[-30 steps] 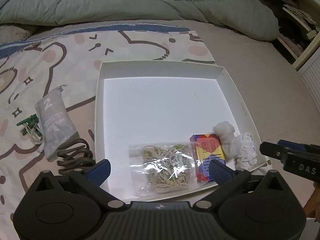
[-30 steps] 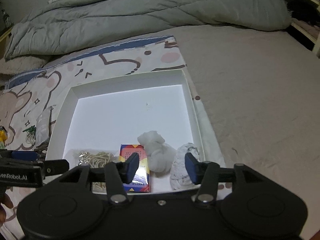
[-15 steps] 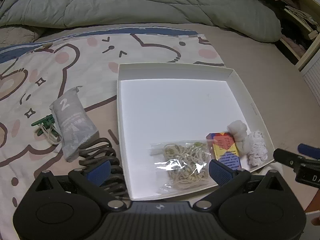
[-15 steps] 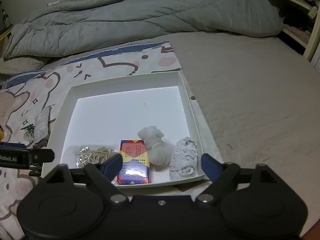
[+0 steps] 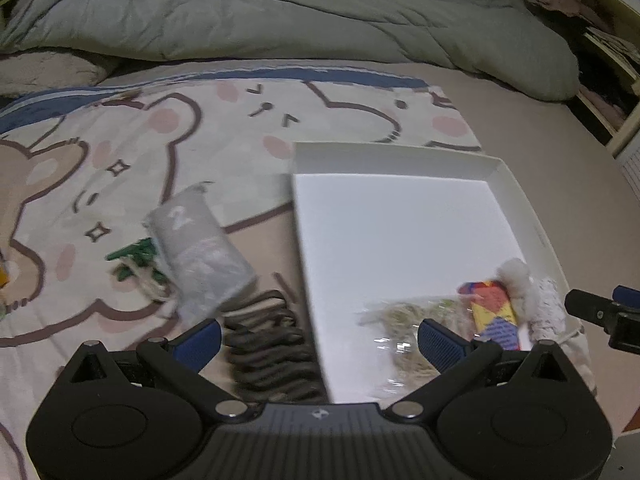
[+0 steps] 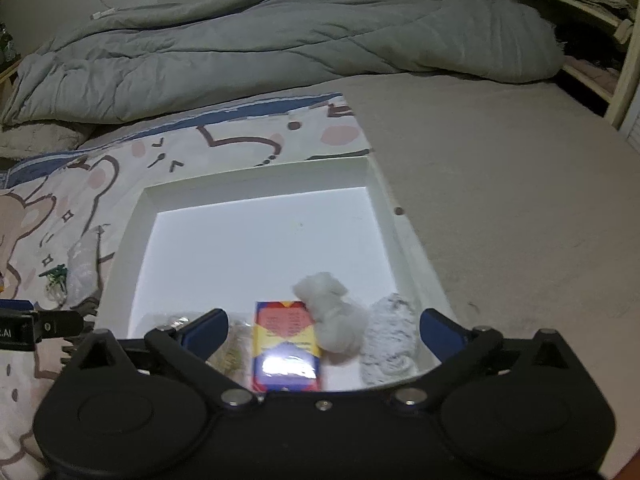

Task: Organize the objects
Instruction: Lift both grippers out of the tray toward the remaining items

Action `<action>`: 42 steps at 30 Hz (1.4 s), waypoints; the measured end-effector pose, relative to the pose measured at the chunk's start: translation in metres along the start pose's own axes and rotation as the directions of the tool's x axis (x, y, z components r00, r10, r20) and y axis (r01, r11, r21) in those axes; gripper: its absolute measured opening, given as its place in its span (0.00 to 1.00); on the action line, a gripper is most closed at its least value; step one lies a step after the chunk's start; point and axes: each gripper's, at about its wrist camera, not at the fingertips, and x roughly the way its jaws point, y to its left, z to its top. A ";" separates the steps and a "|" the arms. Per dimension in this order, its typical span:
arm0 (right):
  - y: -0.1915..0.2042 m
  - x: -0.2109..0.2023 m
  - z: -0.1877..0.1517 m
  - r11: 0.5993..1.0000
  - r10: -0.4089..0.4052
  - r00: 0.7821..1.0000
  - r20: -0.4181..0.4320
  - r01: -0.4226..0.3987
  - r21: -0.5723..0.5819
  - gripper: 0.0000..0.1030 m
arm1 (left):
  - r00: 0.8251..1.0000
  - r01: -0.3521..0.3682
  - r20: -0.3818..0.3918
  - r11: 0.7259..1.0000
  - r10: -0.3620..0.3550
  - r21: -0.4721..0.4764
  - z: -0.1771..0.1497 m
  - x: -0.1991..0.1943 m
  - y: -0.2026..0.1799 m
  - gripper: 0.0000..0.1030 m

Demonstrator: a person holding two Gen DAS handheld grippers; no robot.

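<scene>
A white shallow box point(image 5: 400, 160) lies on the bed. Along its near edge are a clear bag of rubber bands point(image 5: 404, 320), a colourful card box point(image 5: 492, 312), a white fluffy lump point(image 5: 516, 280) and a speckled white roll point(image 5: 548, 308). Left of the box lie a grey packet marked 2 point(image 5: 196, 248), a dark coiled clip point(image 5: 268, 340) and a small green piece point(image 5: 136, 256). My left gripper point(image 5: 320, 338) is open above the coil and the box's left wall. My right gripper point(image 6: 324, 328) hangs over the card box point(image 6: 286, 336) and roll point(image 6: 390, 332), jaws opening wide, pads touching nothing.
A rumpled grey duvet point(image 5: 280, 12) fills the far side of the bed. A cartoon-bear sheet point(image 5: 120, 152) covers the left part and plain beige bedding point(image 6: 500, 200) the right. Shelves point(image 5: 600, 60) stand at the far right.
My right gripper went from nearly shut around the speckled roll to wide open and drew back. My left gripper shifted left, from over the rubber band bag to over the dark coil.
</scene>
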 end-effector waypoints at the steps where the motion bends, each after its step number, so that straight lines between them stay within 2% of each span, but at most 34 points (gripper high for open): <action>1: 0.004 0.001 0.002 1.000 0.003 1.000 0.000 -0.003 -0.004 1.00 | 1.000 -0.006 0.004 1.000 0.006 -0.007 0.001 -0.001 0.005 1.00; 13: 0.072 0.021 0.021 0.994 0.064 0.998 -0.018 -0.065 -0.086 1.00 | 0.996 -0.073 0.040 0.991 0.078 -0.114 0.008 -0.015 0.083 1.00; 23: 0.138 0.030 0.031 0.977 0.149 0.989 -0.015 -0.149 -0.152 1.00 | 0.989 -0.111 0.071 0.973 0.128 -0.202 0.003 -0.034 0.148 1.00; 29: 0.175 0.031 0.032 0.961 0.206 0.979 -0.010 -0.204 -0.187 1.00 | 0.985 -0.120 0.097 0.965 0.146 -0.233 0.003 -0.047 0.182 1.00; 35: 0.203 0.030 0.032 0.947 0.252 0.968 0.003 -0.246 -0.207 1.00 | 0.976 -0.128 0.144 0.968 0.161 -0.216 0.005 -0.065 0.208 1.00; 42: 0.228 0.026 0.032 0.924 0.326 0.945 0.026 -0.312 -0.223 1.00 | 0.964 -0.127 0.194 0.954 0.184 -0.273 0.008 -0.085 0.248 1.00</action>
